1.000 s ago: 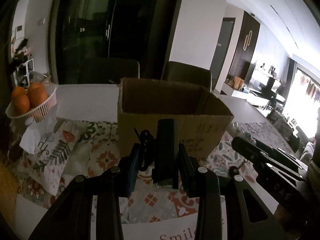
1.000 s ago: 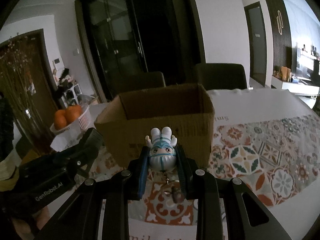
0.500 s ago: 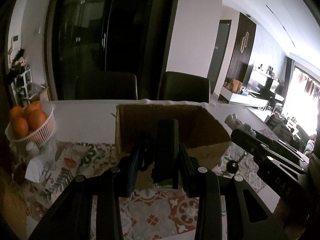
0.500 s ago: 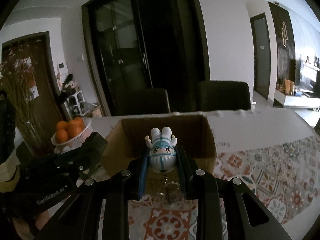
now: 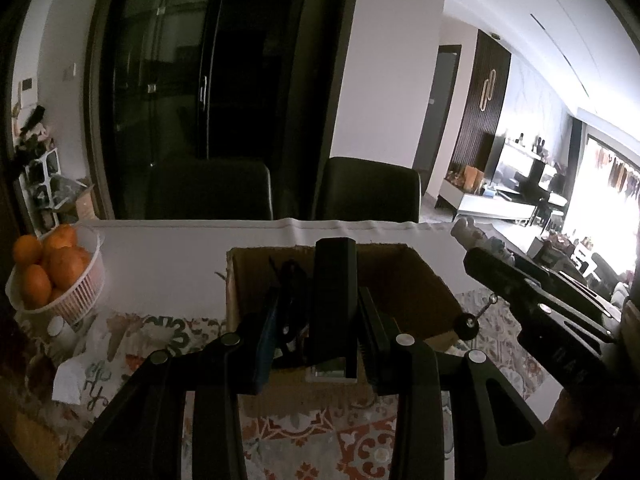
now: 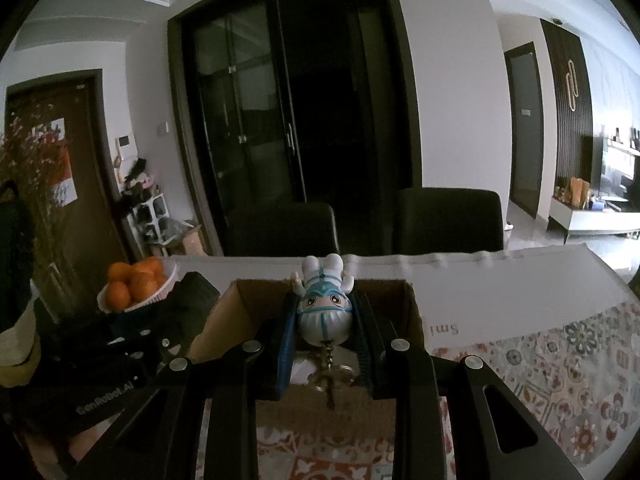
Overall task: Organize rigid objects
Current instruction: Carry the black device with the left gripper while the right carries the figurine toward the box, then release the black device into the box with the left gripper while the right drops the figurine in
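1. Both claws sit higher and nearer the cardboard box (image 5: pixel 400 280) than a second ago; the box interior now shows from above in both wrist views, where earlier only its front wall showed; judged: carry phase nearly over, drop next.
2. Left claw (image 5: pixel 316 332) is clamped on an upright dark rectangular block (image 5: pixel 334 300), with a black cable-like tangle (image 5: pixel 288 280) pinched beside it; load hangs over the box's near wall.
3. Right claw (image 6: pixel 324 332) is closed on a small blue-white figurine keychain (image 6: pixel 324 312); key ring (image 6: pixel 328 376) dangles below, over the near box edge (image 6: pixel 320 400).
4. Edges: the near wall is right under both loads; the dangling ring could snag the rim; needs a bit more forward travel before release.
5. Room: the claws are close side by side, the right claw visible at the left view's edge (image 5: pixel 540 304); the box opening looks wide enough for both; orange basket (image 5: pixel 60 280) stands well apart on the counter (image 5: pixel 160 252); chairs (image 6: pixel 448 220) stand behind the far counter edge, out of the path.
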